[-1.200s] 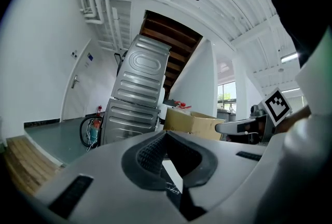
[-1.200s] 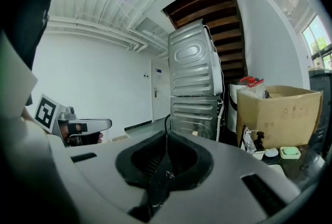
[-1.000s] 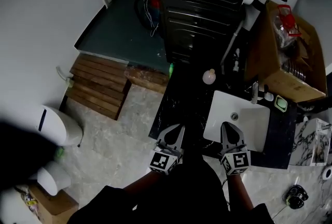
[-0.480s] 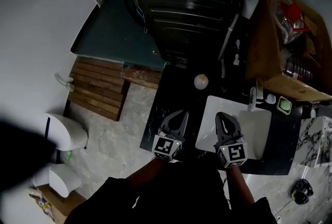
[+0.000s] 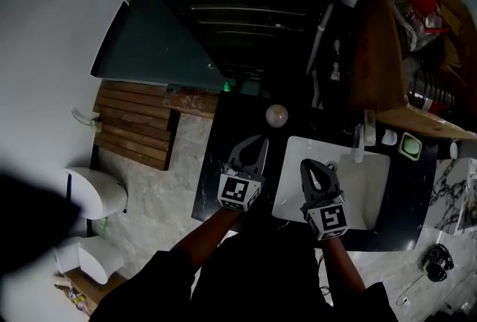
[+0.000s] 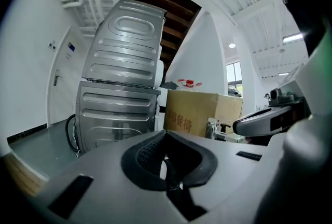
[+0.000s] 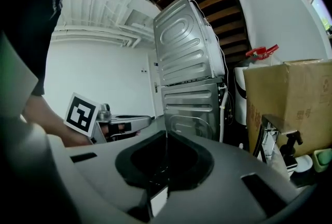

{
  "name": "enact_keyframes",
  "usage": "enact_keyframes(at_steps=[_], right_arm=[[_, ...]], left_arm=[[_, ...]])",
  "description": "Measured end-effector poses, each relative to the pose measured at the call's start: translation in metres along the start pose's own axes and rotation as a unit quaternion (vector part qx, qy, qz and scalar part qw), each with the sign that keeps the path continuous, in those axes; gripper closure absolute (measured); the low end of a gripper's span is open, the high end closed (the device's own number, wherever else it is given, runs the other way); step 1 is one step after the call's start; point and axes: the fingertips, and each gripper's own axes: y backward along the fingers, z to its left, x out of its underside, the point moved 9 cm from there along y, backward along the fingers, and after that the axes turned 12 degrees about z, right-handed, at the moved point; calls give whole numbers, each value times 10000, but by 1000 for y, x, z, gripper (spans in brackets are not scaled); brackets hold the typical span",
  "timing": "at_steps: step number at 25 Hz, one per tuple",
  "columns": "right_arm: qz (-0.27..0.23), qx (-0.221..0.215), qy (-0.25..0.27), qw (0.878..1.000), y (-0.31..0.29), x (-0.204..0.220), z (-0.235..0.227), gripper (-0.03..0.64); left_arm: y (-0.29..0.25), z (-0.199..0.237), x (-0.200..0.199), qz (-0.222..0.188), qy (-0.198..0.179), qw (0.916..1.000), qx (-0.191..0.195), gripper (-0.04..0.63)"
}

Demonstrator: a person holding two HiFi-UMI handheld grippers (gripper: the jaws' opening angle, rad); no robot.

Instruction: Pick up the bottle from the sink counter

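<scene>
In the head view the bottle (image 5: 276, 115) shows from above as a small pale round top on the dark counter (image 5: 231, 164), just beyond the white sink (image 5: 297, 194). My left gripper (image 5: 258, 140) hangs over the counter a short way in front of the bottle, its jaws shut and empty. My right gripper (image 5: 314, 165) hovers over the sink's near left part, also shut with nothing held. In the left gripper view (image 6: 165, 134) and the right gripper view (image 7: 166, 136) the jaws meet along one seam. Neither gripper view shows the bottle.
A steel washing machine (image 5: 238, 7) stands behind the counter. A cardboard box (image 5: 387, 45) sits at the back right. The faucet (image 5: 359, 138), a white dish (image 5: 387, 138) and a green dish (image 5: 408, 145) line the sink's far edge. Wooden slats (image 5: 134, 127) and a toilet (image 5: 100, 194) are on the floor at the left.
Both grippers have moved forward over the counter and sink and now stand closer to the bottle. They stay shut. The head view has shifted forward with them.
</scene>
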Motion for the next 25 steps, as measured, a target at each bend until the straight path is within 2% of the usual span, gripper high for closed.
enact_keyframes(at_steps=[7,12,17,20,22,25], right_arm=[[203,88,-294,9993,-2,17,-21,577],[267,-13,-395,9989,-4,29,-25,577],[424,9,-505,9978,-6,40,-31,577],[475,33,-514,9975,-5,46,-33,577],[526,20,-515,9973,-4,49,-34,577],[552,11,-576,9968,-5,53,-38,577]], left_arm=[[-44,8,14,198,-150,9997,66,592],[-66,14,20,265,-192,9994,94,592],[-84,18,27,293,-49,9995,98,589],[-90,19,30,316,-36,9995,24,573],[-93,19,31,332,-35,9994,-21,528],[-94,17,32,260,-85,9996,-78,523]])
